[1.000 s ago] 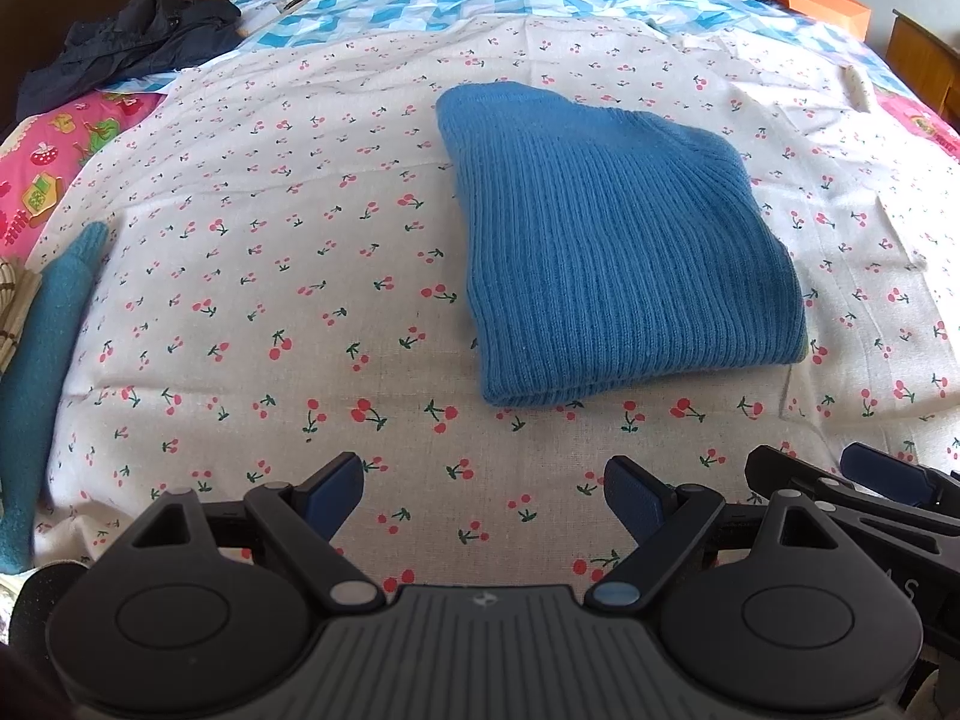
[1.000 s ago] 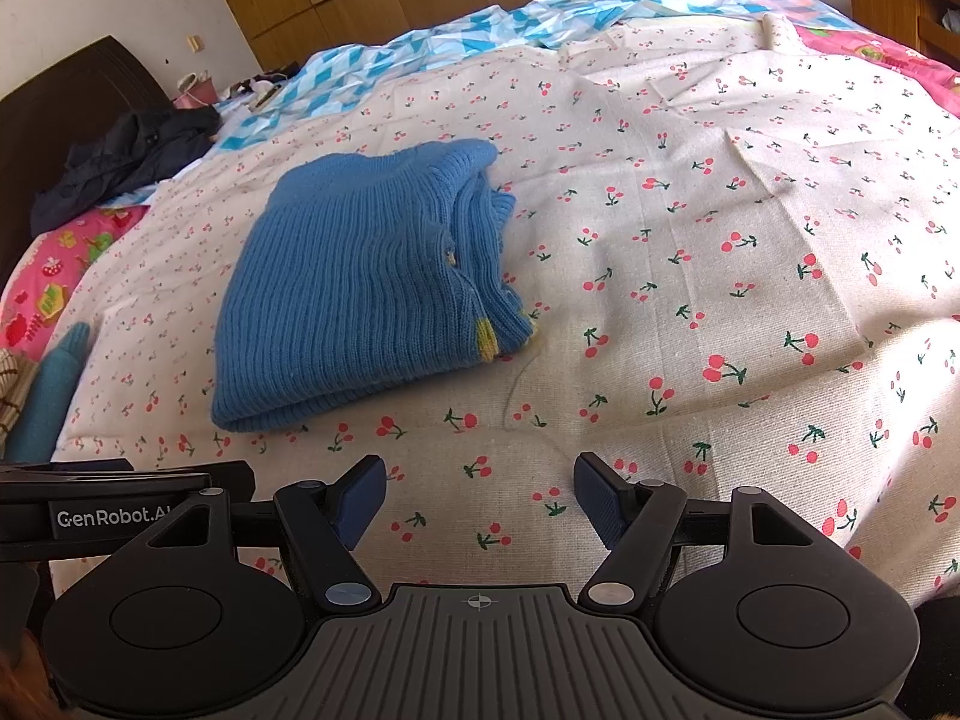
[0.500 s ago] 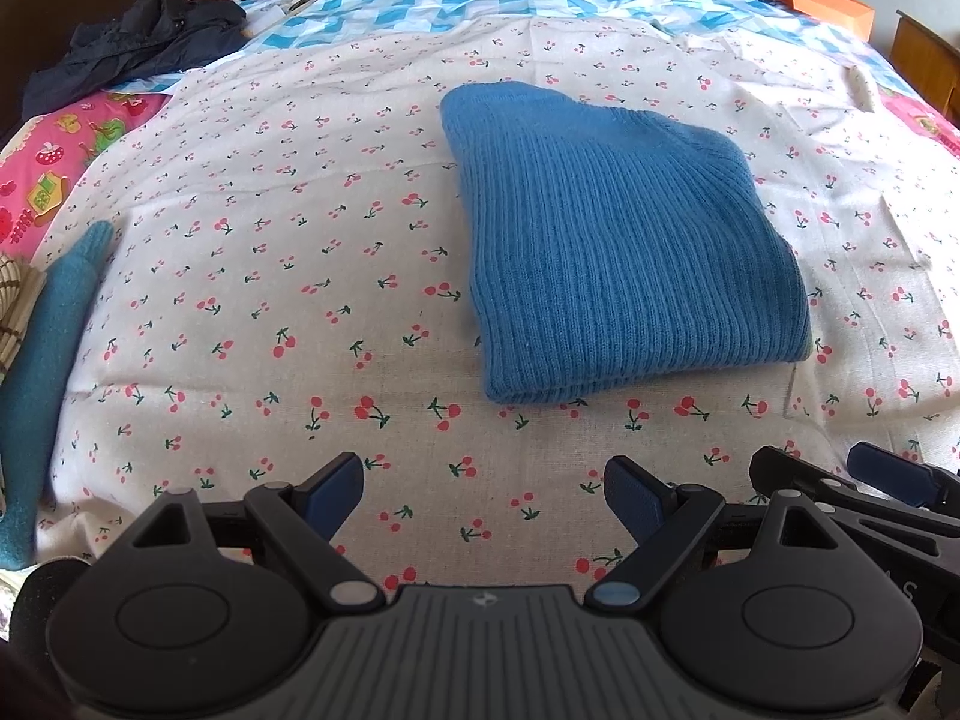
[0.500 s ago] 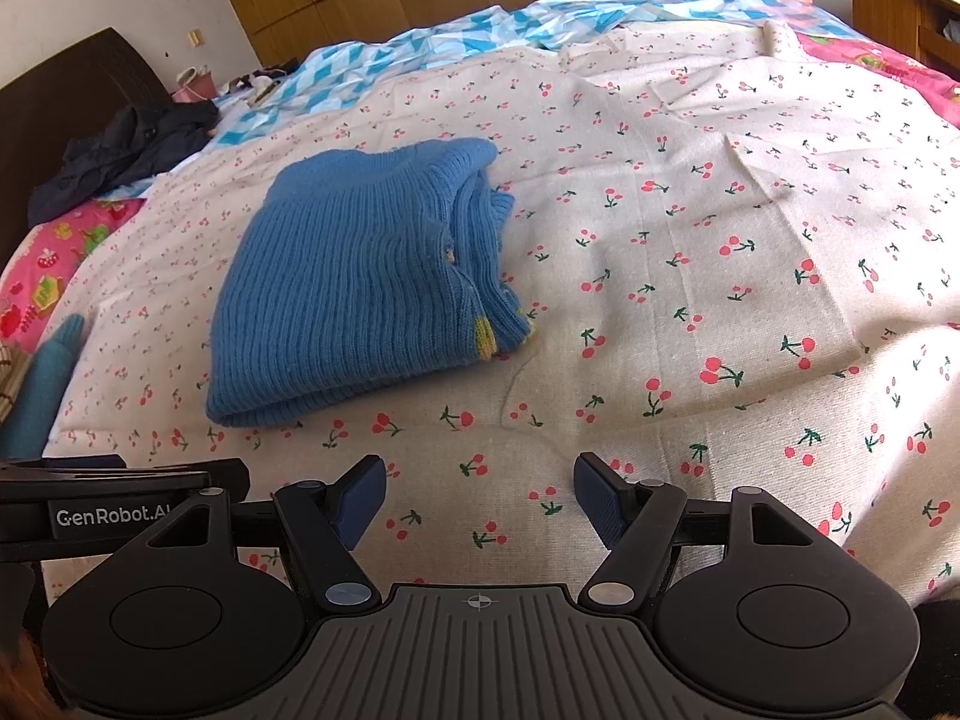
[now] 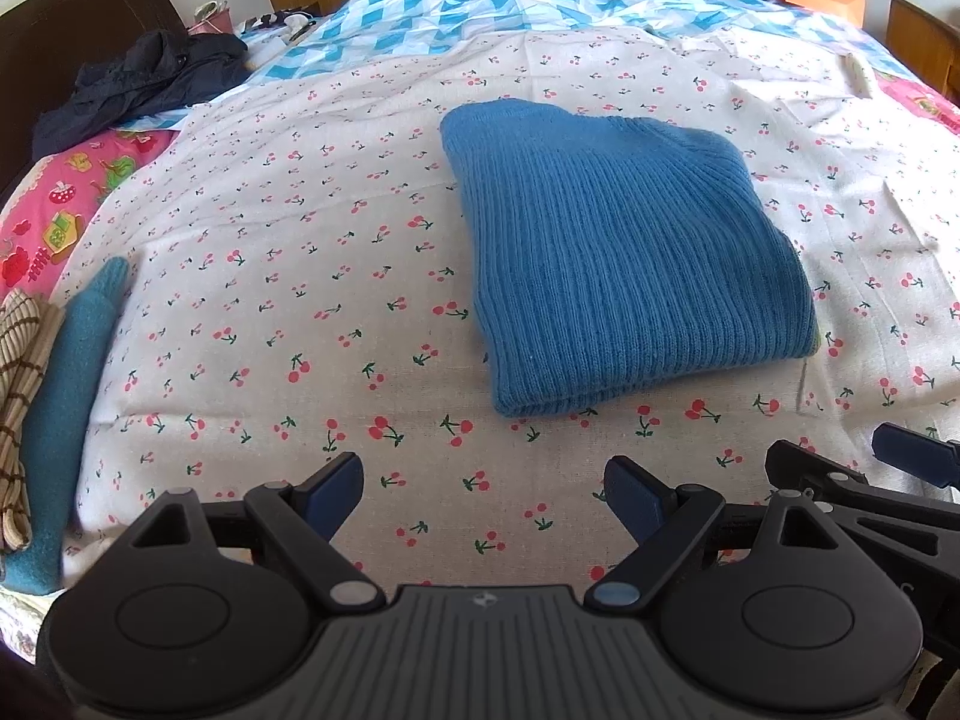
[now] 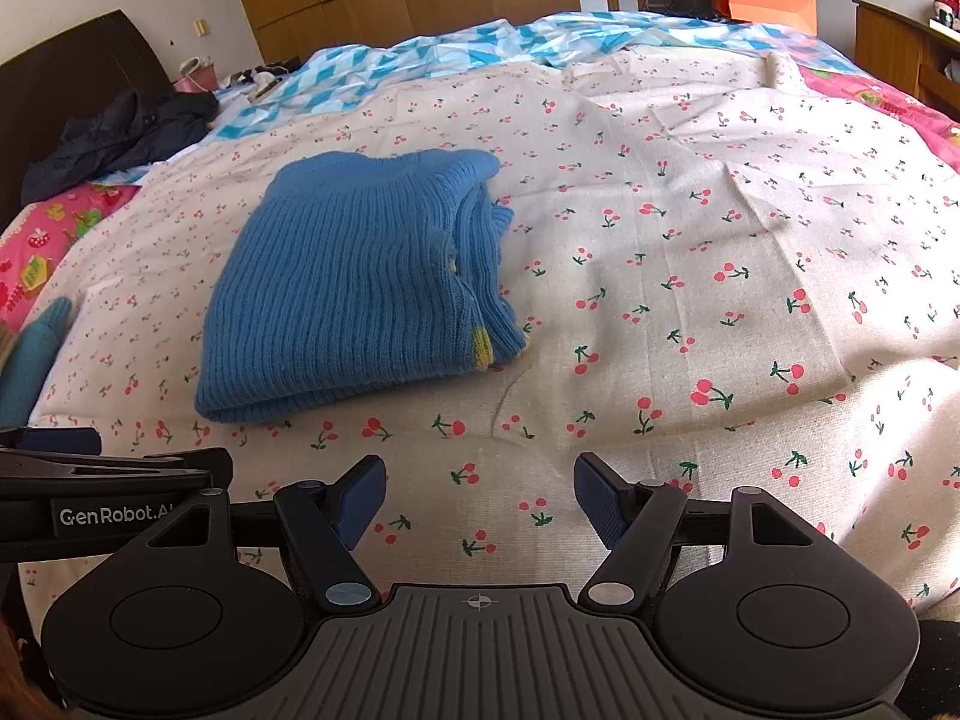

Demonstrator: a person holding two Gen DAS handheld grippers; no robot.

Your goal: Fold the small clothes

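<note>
**Blue sweater folded, both grippers hanging back**

I'm looking down at the bed and the blue knit sweater (image 5: pixel 624 276) lies on the cherry-print sheet (image 5: pixel 270 300) in a compact folded rectangle, ribbed face up, layers stacked along its right edge where a bit of yellow trim (image 6: pixel 482 350) peeks out. To my eye the fold on this piece is done or all but done.

My left gripper (image 5: pixel 483 495) hovers over bare sheet just short of the sweater's near edge, jaws apart, nothing between them. My right gripper (image 6: pixel 479 495) is the same story: jaws spread wide, empty, above the sheet near the sweater's near right corner. Neither one touches the garment.

Next call, as I judge it: either tidy that slightly splayed right edge, or move the bundle aside and reach for another item. A teal garment (image 5: pixel 66 408) lies rolled at the left edge of the bed beside a striped brown-and-cream cloth (image 5: pixel 18 396), and it looks like a candidate. Lifting the folded sweater would want both grippers under opposite sides so the layers don't slide apart.

Containers: I see no basket or bin for finished clothes. An orange box (image 6: pixel 765 5) stands beyond the far end of the bed; I can't tell what's in it. A dark jacket (image 5: pixel 144 78) is heaped at the far left.
</note>
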